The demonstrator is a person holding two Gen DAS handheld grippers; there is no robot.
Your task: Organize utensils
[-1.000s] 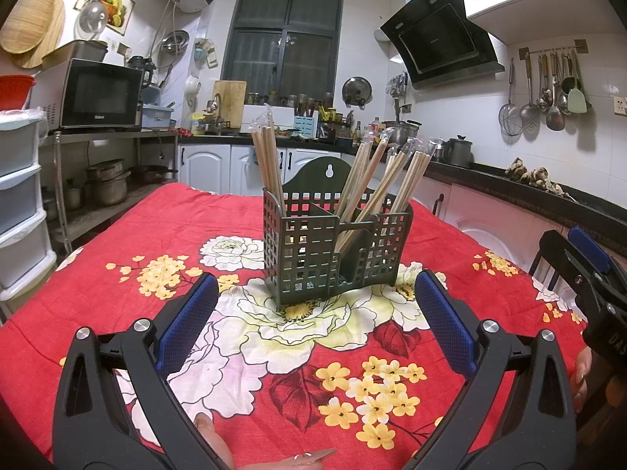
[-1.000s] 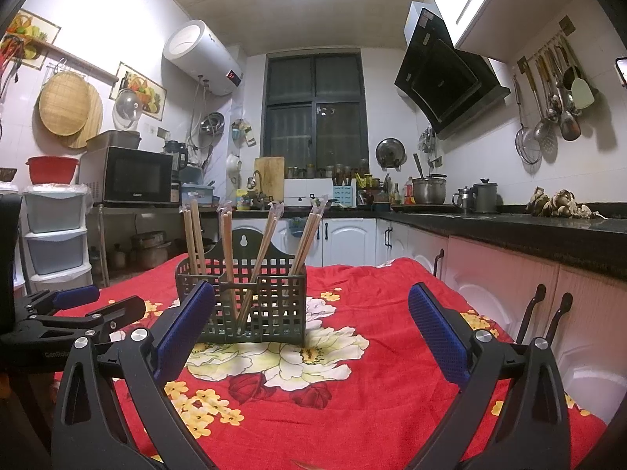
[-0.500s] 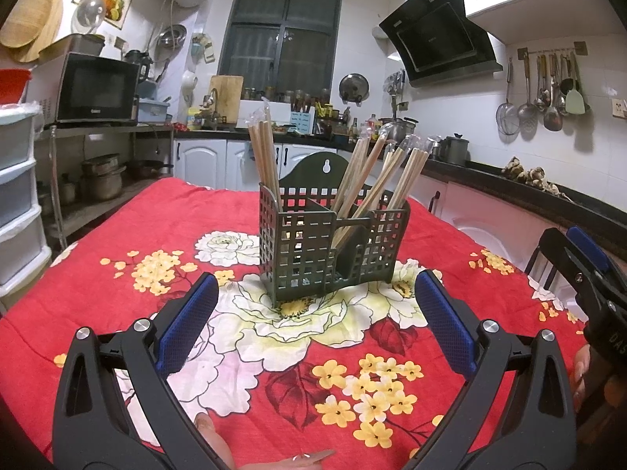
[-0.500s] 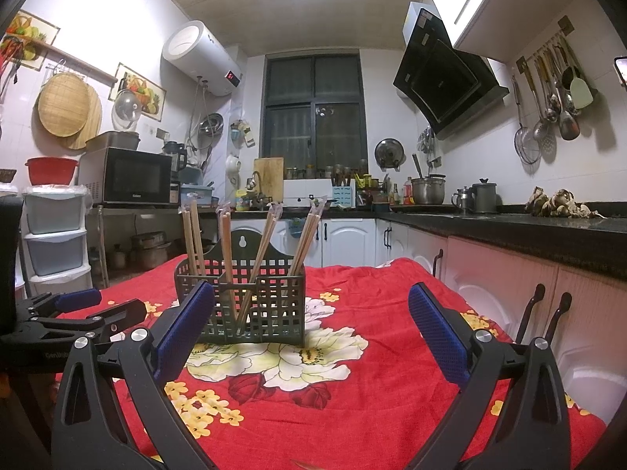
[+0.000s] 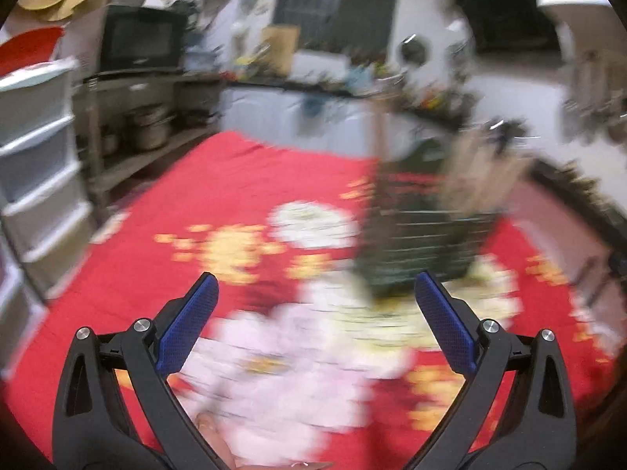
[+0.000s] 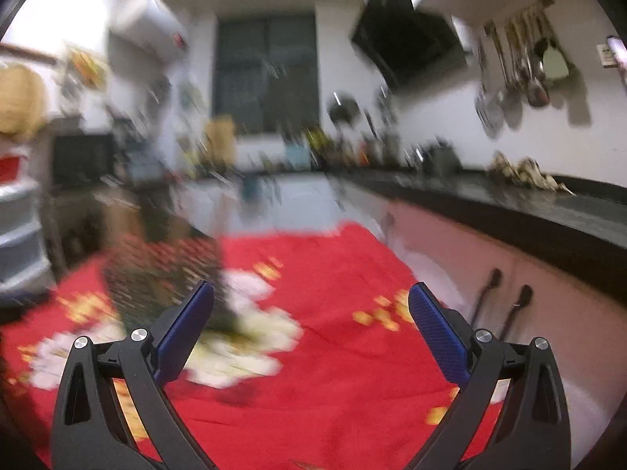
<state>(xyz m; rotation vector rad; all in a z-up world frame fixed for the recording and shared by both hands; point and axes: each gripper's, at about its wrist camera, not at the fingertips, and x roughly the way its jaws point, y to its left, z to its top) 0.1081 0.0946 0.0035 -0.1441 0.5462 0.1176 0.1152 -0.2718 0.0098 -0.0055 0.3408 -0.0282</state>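
Both views heavily motion-blurred. Left gripper at the lower middle of the left wrist view, jaws spread wide and released, nothing between the blue pads. Right gripper at the lower middle of the right wrist view, jaws likewise wide apart and empty.

Dark green slotted plastic utensil basket right of centre in the left wrist view, standing on the bench under a red tablecloth with white and yellow flowers, just above and behind the right-hand pad. Pale wooden chopsticks rising from the basket, smeared; count and compartment not discernible. Same basket at the middle left of the right wrist view, partly behind the left-hand pad; contents unreadable there.

Grey plastic drawer stack at the left edge. Black microwave at the upper left. Metal ladles and skimmers hanging on the white wall at the upper right. Black range hood at the upper middle right.
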